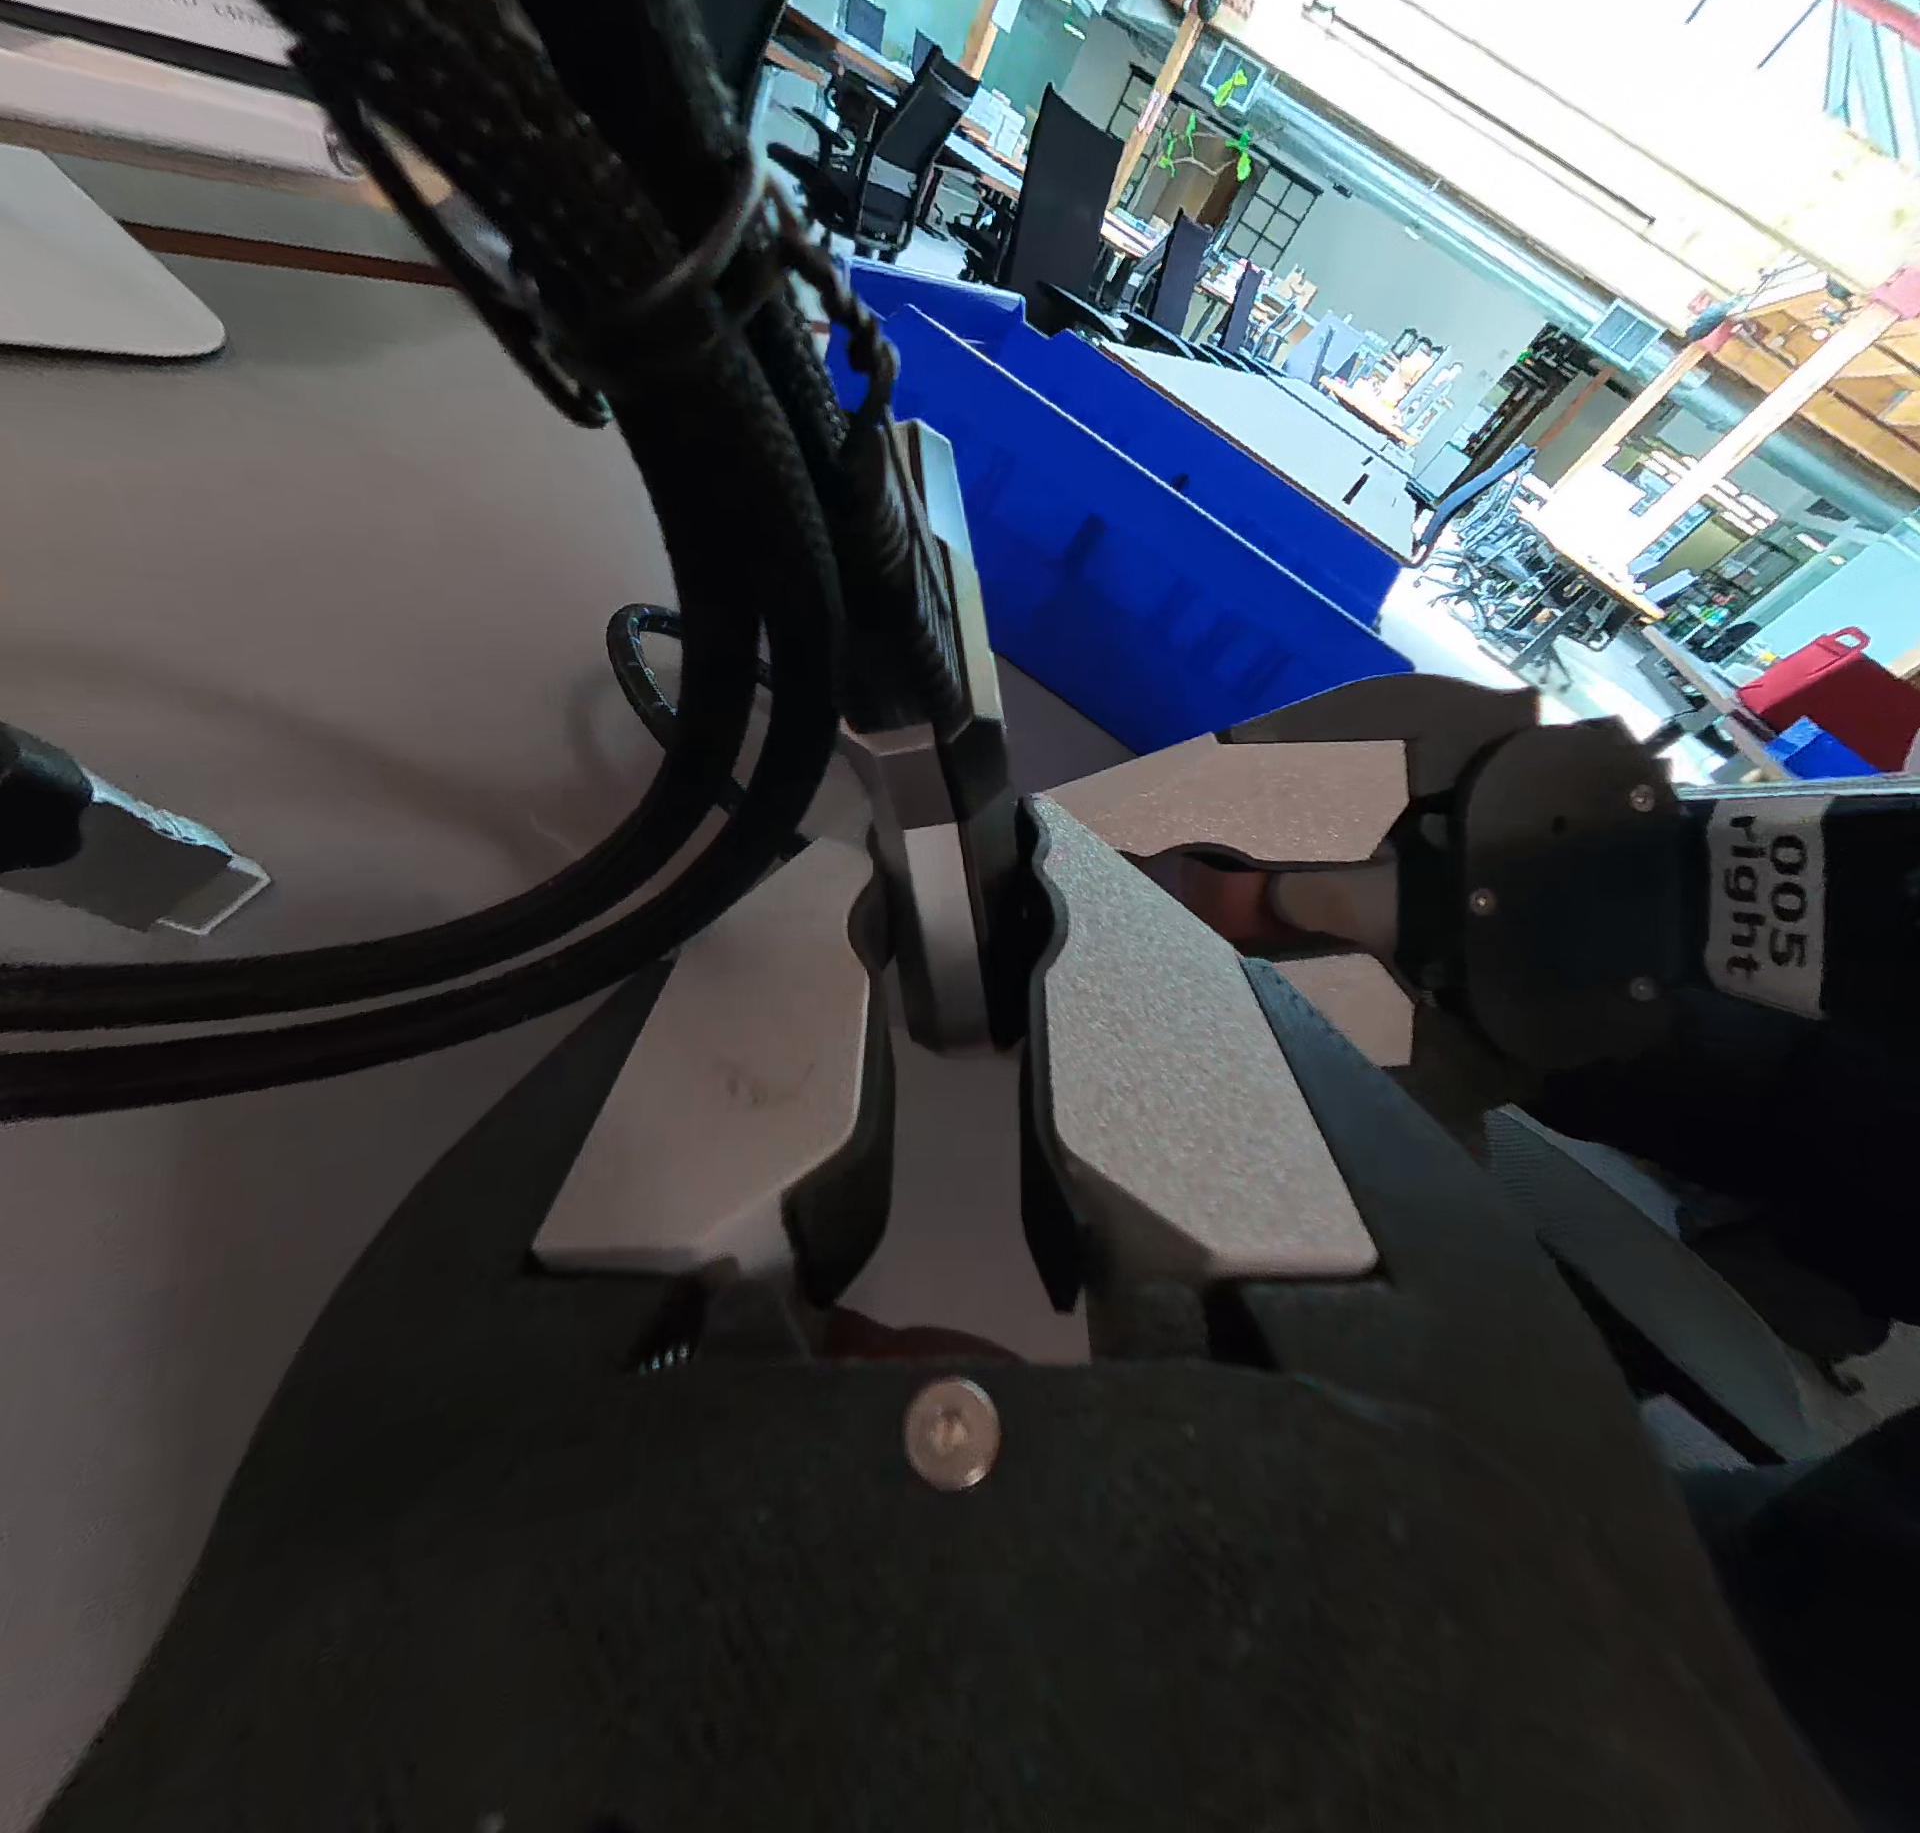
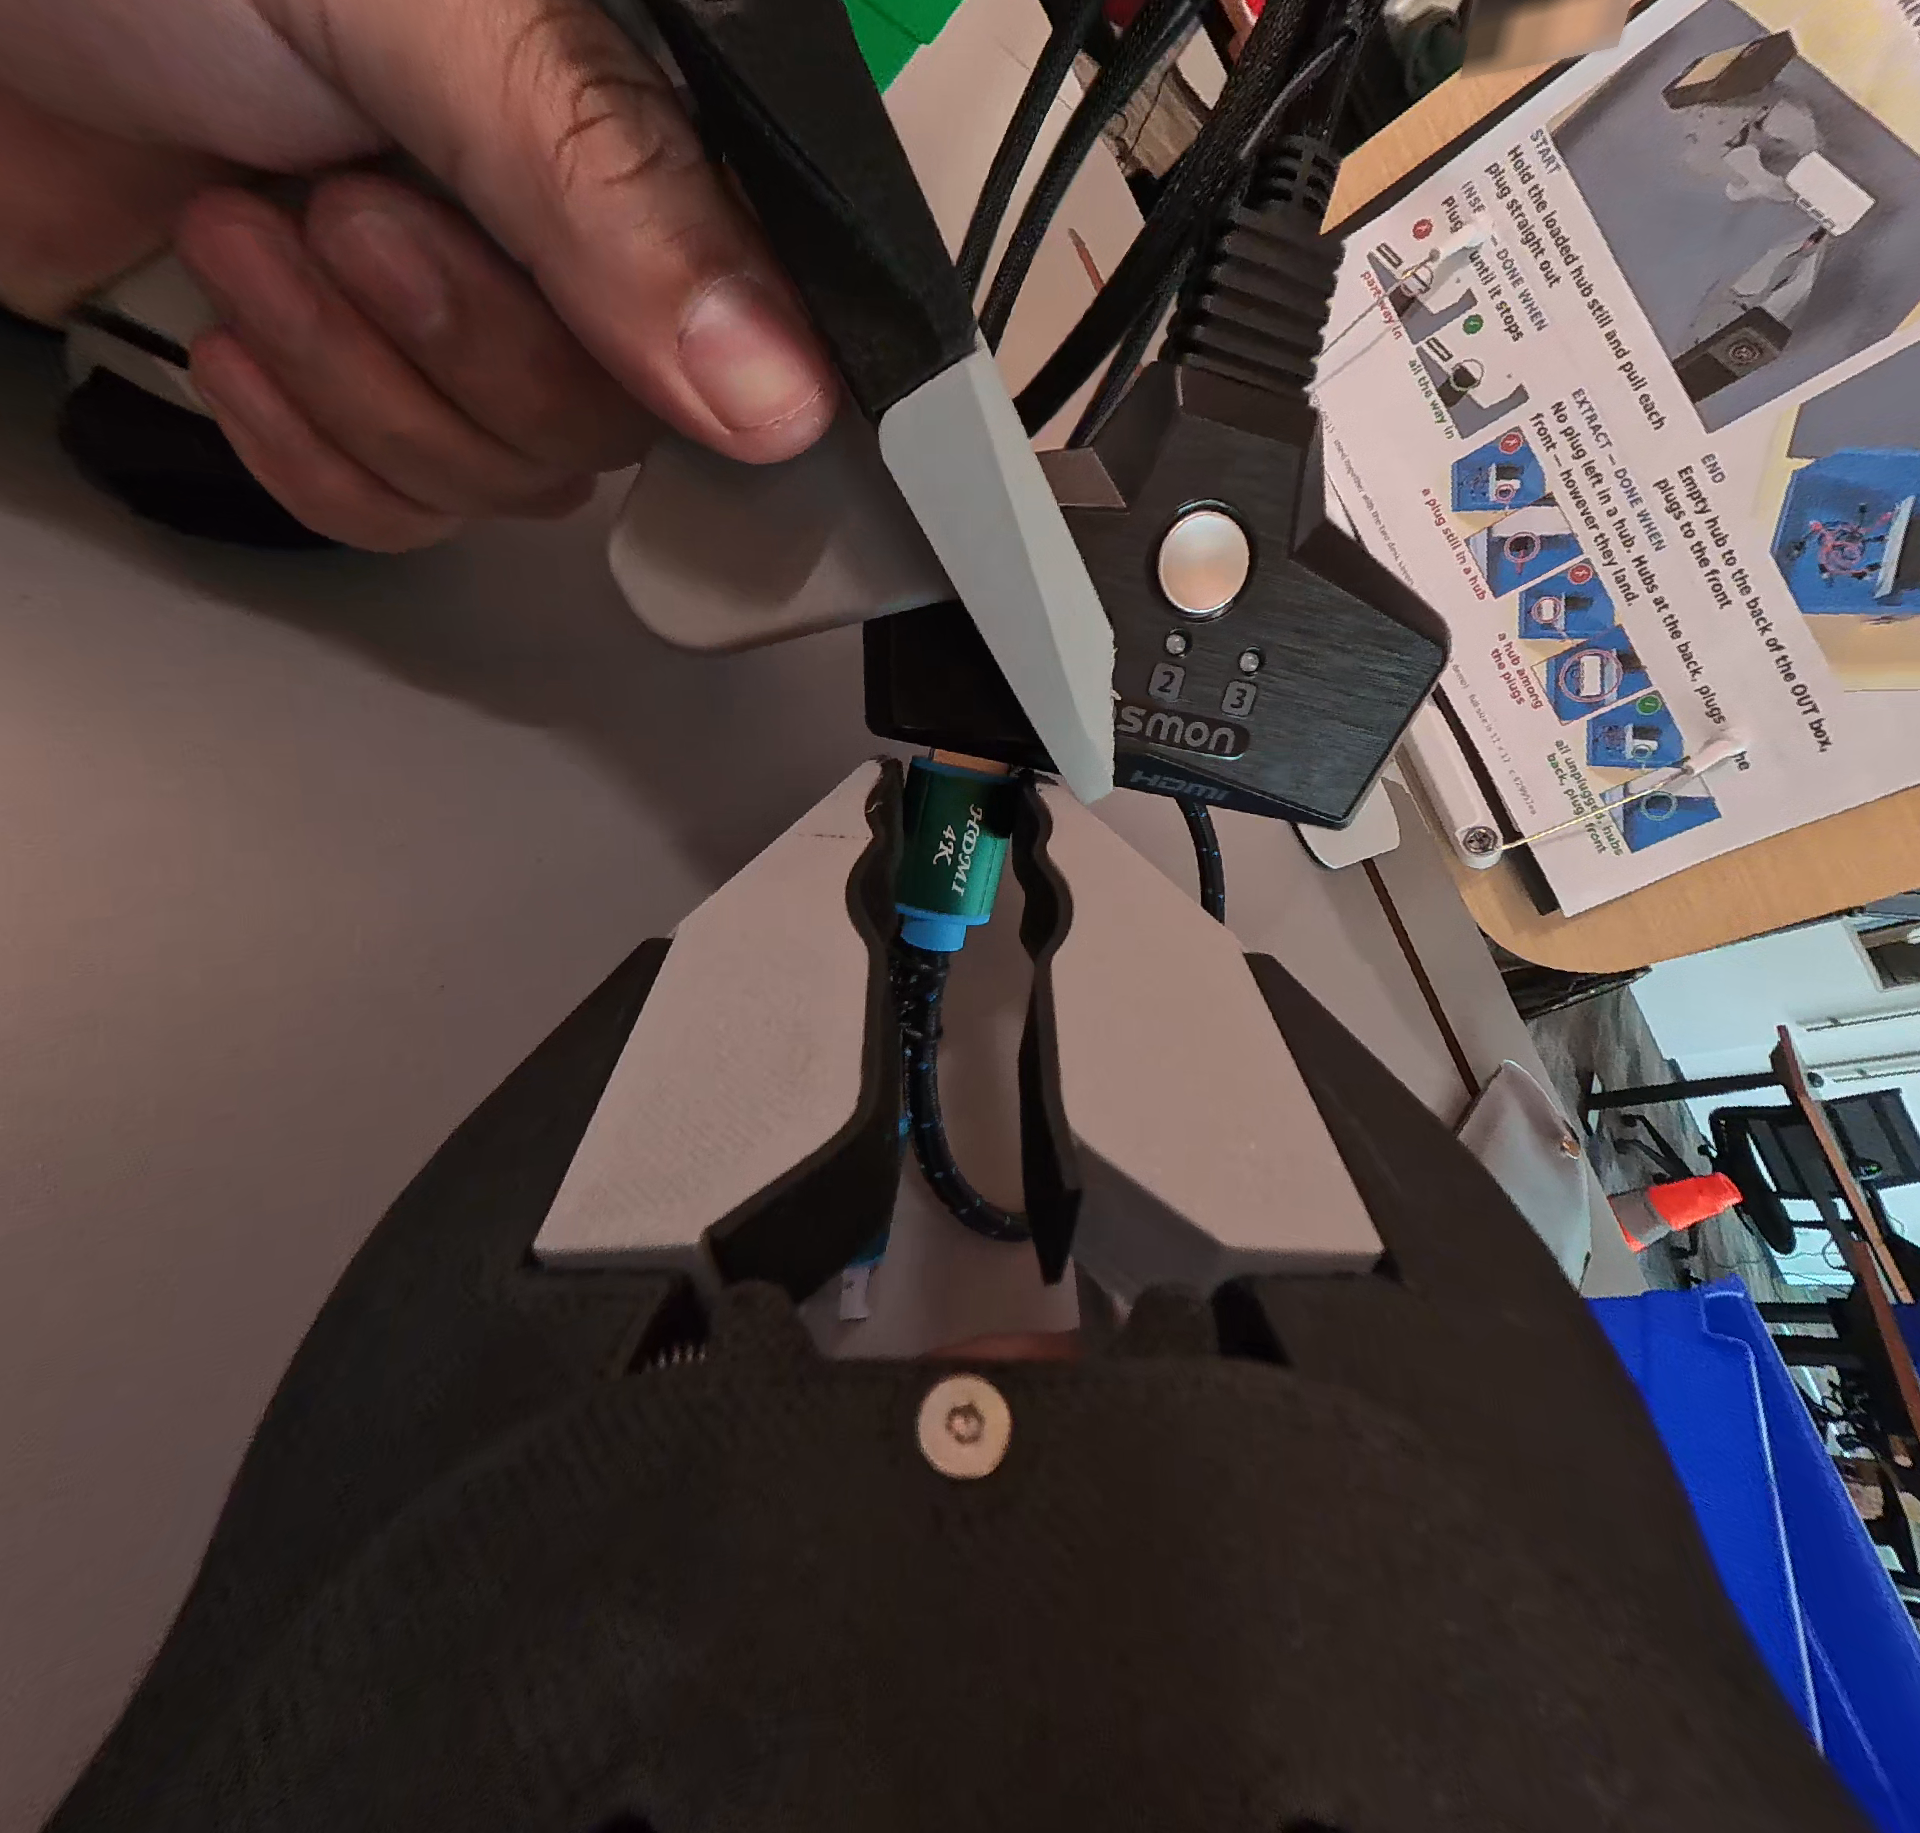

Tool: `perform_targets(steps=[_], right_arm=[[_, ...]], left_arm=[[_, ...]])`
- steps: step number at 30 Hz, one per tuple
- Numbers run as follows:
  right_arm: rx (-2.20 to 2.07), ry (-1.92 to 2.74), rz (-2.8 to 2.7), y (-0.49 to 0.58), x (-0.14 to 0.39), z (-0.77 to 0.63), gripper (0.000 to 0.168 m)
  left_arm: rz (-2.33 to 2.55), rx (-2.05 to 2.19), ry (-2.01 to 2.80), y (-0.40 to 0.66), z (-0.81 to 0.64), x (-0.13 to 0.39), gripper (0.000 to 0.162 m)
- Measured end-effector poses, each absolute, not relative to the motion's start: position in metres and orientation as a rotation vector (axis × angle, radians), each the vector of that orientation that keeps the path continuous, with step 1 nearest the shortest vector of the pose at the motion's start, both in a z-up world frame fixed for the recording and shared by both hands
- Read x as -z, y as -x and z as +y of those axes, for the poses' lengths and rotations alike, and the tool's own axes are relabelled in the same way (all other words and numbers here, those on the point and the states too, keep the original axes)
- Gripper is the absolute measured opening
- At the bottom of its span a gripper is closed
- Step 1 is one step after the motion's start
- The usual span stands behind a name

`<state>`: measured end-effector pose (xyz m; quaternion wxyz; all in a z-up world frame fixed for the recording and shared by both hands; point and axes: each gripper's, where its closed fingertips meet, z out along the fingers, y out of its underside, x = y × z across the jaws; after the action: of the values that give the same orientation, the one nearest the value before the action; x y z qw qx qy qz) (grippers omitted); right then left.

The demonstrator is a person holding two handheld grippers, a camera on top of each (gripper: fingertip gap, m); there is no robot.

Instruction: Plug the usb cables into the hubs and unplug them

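my left gripper clamps the black switch box; right gripper pinches the green plug under it. crooked pull could jam it.

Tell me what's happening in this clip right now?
A person works two tools over a grey table. The left hand-held gripper is clamped on the edge of a black switch box with several black braided cables hanging from it. The right hand-held gripper is closed on a green plug that sits at the box's port. A blue bin stands behind.
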<state>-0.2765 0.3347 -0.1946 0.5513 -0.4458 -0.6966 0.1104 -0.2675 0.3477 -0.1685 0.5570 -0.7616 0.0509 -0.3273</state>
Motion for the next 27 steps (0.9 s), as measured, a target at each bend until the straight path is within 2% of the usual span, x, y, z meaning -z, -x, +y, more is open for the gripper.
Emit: perform_targets(steps=[13, 27], right_arm=[[-0.245, 0.993, -1.655, 0.267, 0.197, 0.337, 0.021], [-0.575, 1.129, -1.624, 0.258, 0.184, 0.335, 0.019]], left_arm=[[0.152, 0.796, 1.81, 0.258, 0.347, 0.171, 0.018], [0.172, 0.944, 1.754, 0.252, 0.342, 0.164, 0.023]])
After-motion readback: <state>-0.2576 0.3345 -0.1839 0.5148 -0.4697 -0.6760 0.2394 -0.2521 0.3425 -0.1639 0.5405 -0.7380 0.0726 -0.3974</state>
